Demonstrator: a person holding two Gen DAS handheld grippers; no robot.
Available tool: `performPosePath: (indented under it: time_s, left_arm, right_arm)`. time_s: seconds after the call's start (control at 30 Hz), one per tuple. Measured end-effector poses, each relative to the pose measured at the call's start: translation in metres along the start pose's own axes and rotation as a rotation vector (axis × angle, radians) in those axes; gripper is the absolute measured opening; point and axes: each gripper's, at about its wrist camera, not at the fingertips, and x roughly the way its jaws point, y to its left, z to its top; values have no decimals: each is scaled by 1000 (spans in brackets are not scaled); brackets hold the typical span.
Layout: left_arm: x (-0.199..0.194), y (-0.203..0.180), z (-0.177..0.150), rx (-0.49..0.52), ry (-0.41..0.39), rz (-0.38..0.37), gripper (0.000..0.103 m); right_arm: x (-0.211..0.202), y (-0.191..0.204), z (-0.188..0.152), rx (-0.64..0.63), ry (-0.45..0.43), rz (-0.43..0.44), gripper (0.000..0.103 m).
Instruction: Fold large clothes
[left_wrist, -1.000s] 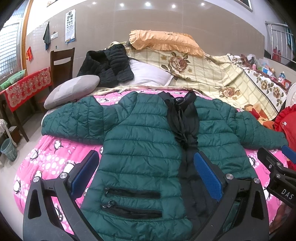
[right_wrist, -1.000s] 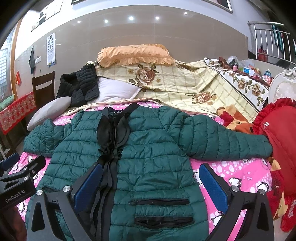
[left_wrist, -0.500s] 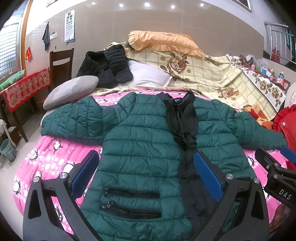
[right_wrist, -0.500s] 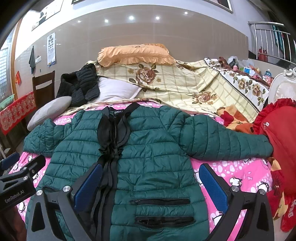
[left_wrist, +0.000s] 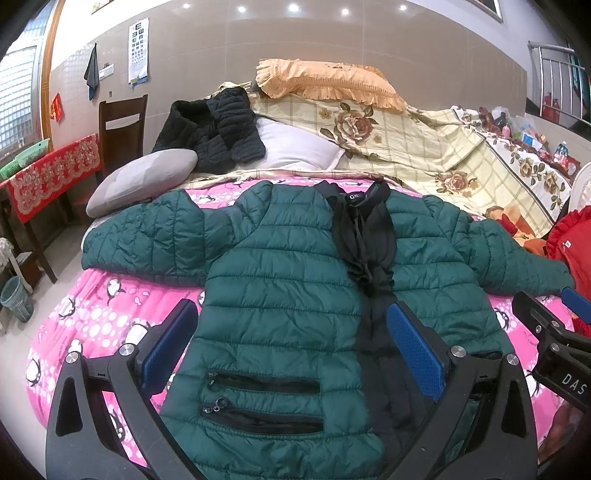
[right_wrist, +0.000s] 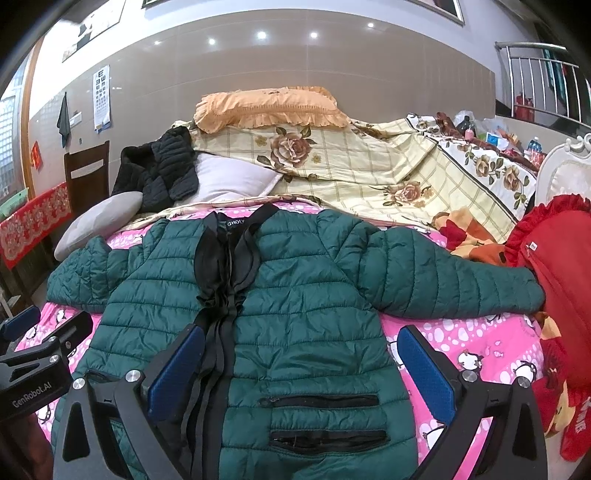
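Observation:
A dark green quilted jacket (left_wrist: 280, 295) lies flat, front up, on a pink penguin-print bed cover (left_wrist: 99, 314), sleeves spread left and right, black lining showing along the open front. It also shows in the right wrist view (right_wrist: 314, 302). My left gripper (left_wrist: 291, 332) is open and empty, hovering over the jacket's left front panel above two zip pockets. My right gripper (right_wrist: 303, 354) is open and empty over the right front panel. Each gripper shows at the edge of the other's view.
A black jacket (left_wrist: 210, 129), grey cushion (left_wrist: 144, 177), white pillow (left_wrist: 295, 147), orange pillow (left_wrist: 325, 79) and floral quilt (left_wrist: 424, 147) lie at the bed's head. A red cushion (right_wrist: 561, 277) touches the right sleeve. A chair (left_wrist: 122, 125), red-covered table and small bin (left_wrist: 16, 299) stand left.
Both grippers have drifted very slightly back from the jacket; the jacket has not moved and both jaws stay open.

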Motion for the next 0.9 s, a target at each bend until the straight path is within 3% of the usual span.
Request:
performPosePath:
  time_s: [0.9]
  left_arm:
    - [17, 6, -3, 3, 51, -29, 102]
  right_arm:
    - [9, 6, 0, -12, 20, 18, 103]
